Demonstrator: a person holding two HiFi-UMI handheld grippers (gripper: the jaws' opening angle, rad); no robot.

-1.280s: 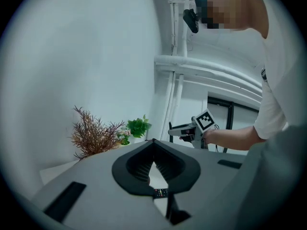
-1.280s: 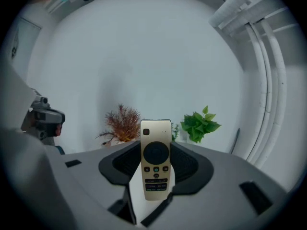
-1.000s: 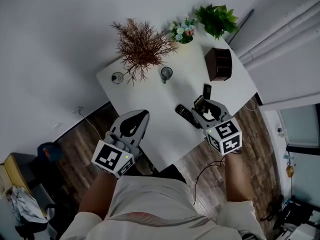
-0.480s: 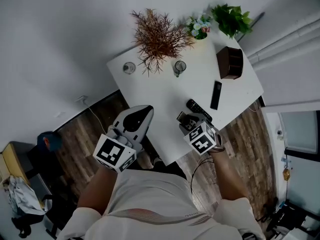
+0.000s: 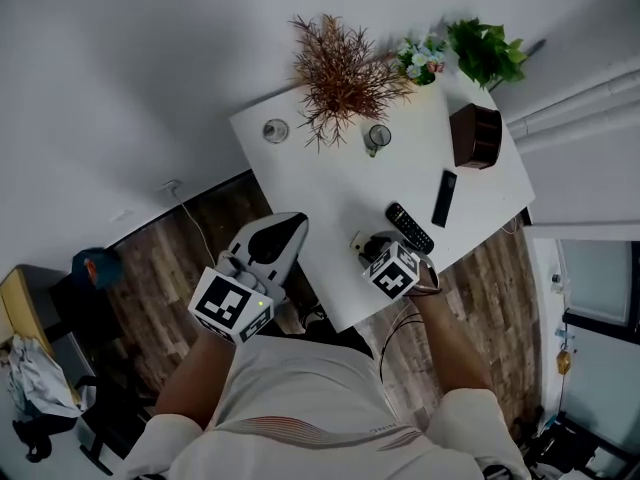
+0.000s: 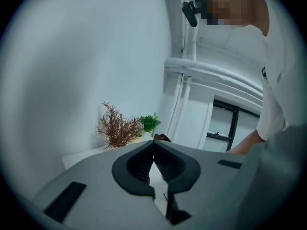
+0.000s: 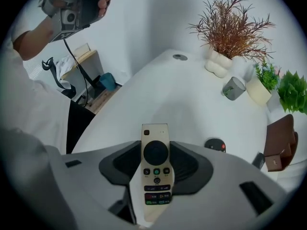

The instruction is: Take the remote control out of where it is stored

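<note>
My right gripper is shut on a cream remote control with a round black pad and coloured buttons. The remote lies lengthwise between the jaws, and its tip pokes out over the near part of the white table. A brown storage holder stands at the table's far right. Two black remotes lie on the table in front of it, one wide and one slim. My left gripper hovers off the table's left edge, shut and holding nothing.
A dried brown plant in a white pot, a grey mug, a small flower pot and a green plant line the back of the table. A small round object sits at the far left corner. Wood floor lies below.
My right gripper has moved left along the table's front with the cream remote, from right of the wide black remote to left of it. The left gripper has barely moved.
</note>
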